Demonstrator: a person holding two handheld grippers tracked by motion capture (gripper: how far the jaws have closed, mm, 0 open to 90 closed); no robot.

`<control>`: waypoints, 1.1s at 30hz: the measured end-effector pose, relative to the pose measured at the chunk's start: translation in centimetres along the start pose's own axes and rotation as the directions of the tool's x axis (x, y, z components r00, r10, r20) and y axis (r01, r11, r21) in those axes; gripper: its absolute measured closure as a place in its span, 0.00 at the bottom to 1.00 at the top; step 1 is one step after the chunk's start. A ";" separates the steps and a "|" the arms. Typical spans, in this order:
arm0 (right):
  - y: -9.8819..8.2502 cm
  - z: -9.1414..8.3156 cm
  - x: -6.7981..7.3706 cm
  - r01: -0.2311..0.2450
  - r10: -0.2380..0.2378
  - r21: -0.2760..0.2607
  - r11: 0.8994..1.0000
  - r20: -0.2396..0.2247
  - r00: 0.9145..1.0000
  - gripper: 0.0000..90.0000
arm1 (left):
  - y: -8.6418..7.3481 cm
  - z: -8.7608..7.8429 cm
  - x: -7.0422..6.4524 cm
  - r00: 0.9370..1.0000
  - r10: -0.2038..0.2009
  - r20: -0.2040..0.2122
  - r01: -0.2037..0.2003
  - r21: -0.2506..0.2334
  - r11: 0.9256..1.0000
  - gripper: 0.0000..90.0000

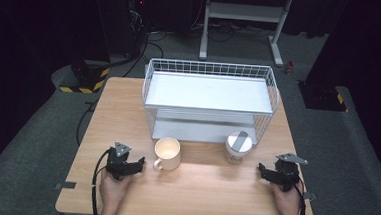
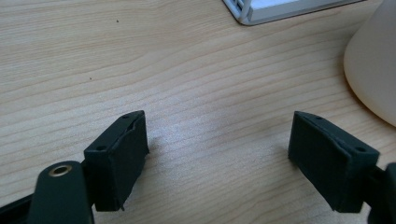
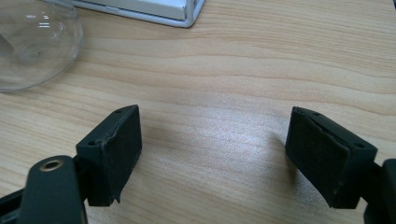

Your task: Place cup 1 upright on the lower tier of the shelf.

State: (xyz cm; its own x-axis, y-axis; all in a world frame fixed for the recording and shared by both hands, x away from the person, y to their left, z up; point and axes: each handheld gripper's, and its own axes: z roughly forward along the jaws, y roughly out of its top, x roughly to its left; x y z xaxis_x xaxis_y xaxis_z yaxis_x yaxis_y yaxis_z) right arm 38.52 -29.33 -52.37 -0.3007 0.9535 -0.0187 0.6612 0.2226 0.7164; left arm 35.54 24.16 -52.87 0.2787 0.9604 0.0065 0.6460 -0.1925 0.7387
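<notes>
A cream mug [image 1: 167,153] stands upright on the wooden table [image 1: 193,188], its handle toward the left front. To its right is a clear glass jar [image 1: 237,147] with a grey and white lid. My left gripper [image 1: 125,164] rests low on the table just left of the mug, open, nothing between its pads [image 2: 122,156]; the mug's side [image 2: 373,65] shows at the right edge of the left gripper view. My right gripper [image 1: 276,175] sits right of the jar, open and empty; the jar's glass [image 3: 32,42] appears at the upper left of the right gripper view.
A white wire rack [image 1: 209,96] with two shelves stands behind the mug and jar; its lower shelf corner [image 2: 261,11] [image 3: 154,11] is close ahead of both grippers. A white stand [image 1: 244,20] and cables lie on the floor beyond the table.
</notes>
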 end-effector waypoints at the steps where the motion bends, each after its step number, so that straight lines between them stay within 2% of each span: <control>1: 0.0 0.0 0.0 0.000 0.000 0.002 1.000 0.000 1.000 0.21 | 0.0 0.0 0.0 1.000 0.000 -0.001 0.000 -0.001 1.000 0.22; 16: 0.0 0.0 0.0 0.003 -0.003 0.000 1.000 0.000 1.000 0.21 | 0.0 0.0 0.0 1.000 -0.008 -0.007 0.008 0.001 1.000 0.23; 23: -0.1 -0.1 0.1 -0.009 0.009 0.010 1.000 0.003 1.000 0.16 | 0.0 0.0 0.0 1.000 -0.008 -0.007 0.008 0.001 1.000 0.23; 33: -0.2 -0.2 0.1 -0.002 0.002 0.014 1.000 -0.012 1.000 0.16 | 0.0 -0.1 0.0 1.000 -0.009 -0.008 0.009 0.000 1.000 0.23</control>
State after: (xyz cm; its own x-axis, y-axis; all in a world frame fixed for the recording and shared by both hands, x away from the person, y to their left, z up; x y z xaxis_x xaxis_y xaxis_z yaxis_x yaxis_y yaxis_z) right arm 38.24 -29.29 -52.35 -0.3076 0.9515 -0.0089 0.6715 0.2237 0.7065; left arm 35.48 24.22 -52.86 0.2670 0.9637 0.0057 0.6486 -0.1840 0.7385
